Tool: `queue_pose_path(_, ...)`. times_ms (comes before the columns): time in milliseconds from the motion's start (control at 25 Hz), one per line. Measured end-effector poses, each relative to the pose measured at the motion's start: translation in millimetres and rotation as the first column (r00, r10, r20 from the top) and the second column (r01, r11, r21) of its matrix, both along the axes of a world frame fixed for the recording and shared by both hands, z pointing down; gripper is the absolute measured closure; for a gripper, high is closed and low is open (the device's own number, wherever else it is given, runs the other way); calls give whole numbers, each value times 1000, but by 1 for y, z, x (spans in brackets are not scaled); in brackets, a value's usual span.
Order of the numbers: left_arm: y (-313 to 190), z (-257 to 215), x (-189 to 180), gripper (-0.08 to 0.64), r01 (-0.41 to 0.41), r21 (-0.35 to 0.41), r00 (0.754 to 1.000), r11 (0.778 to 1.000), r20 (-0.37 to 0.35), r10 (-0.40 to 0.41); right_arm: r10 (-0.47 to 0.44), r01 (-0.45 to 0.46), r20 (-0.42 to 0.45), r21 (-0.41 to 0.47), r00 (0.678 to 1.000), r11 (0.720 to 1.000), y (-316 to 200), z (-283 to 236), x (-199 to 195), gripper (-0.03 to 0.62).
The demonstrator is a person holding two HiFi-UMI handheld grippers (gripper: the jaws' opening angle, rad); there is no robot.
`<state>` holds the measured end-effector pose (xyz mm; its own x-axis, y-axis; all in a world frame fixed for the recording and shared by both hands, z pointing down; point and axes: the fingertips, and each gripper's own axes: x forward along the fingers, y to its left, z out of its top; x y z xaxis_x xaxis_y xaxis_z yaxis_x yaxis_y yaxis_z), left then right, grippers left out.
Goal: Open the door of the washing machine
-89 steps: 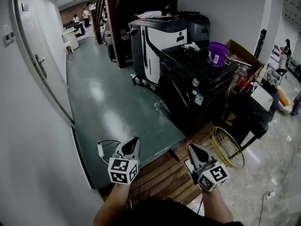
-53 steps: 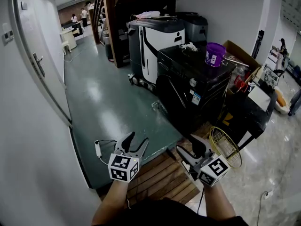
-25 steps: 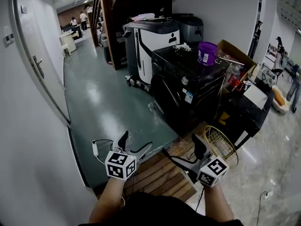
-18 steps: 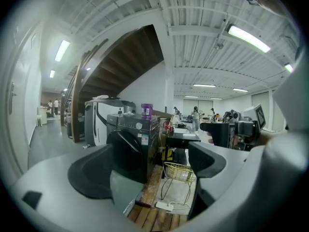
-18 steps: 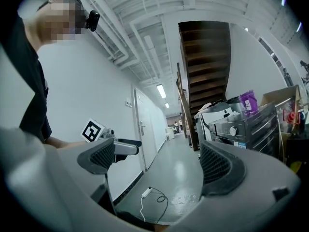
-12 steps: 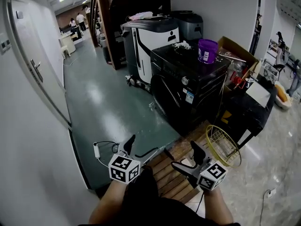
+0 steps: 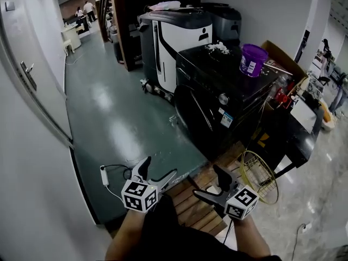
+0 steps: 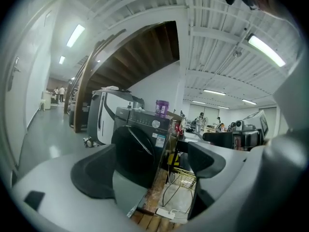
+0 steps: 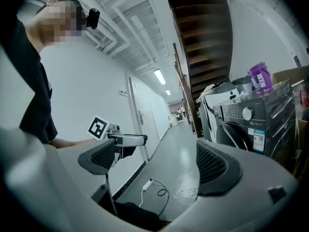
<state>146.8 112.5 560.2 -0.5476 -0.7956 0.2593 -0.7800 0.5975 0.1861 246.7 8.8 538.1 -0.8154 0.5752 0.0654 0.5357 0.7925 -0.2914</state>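
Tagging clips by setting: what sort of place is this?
Likely a workshop or lab hallway: a washing machine beside a large white machine, a glossy green floor, a wooden staircase.

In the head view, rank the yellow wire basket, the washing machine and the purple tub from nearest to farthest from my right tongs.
From the right tongs:
1. Yellow wire basket, on the floor just to their right.
2. Washing machine, straight ahead across the floor.
3. Purple tub, up on the machine's top, toward its far right.
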Motion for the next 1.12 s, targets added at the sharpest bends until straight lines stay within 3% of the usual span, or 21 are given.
queue_pose_path(280, 8, -11, -112, 78, -2, 5, 1000, 1000, -6, 2, 14, -9, -93, 55, 996, 998, -5, 4, -108, 57)
queue_pose_path(640, 62, -37, -230, 78, 23, -12, 996, 1000, -82, -24, -26, 36, -154, 62, 988, 997, 39, -46, -235, 71)
queue_pose_path(840, 74, -47, -261, 78, 45, 15, 995, 999, -89, -44, -41, 55, -210, 61, 977, 997, 48, -45, -257, 83)
queue_pose_path(1120, 68, -55, -276, 78, 43, 19, 996, 999, -83, -41, -43, 54, -188, 51, 981, 997, 46, -59, -290, 105)
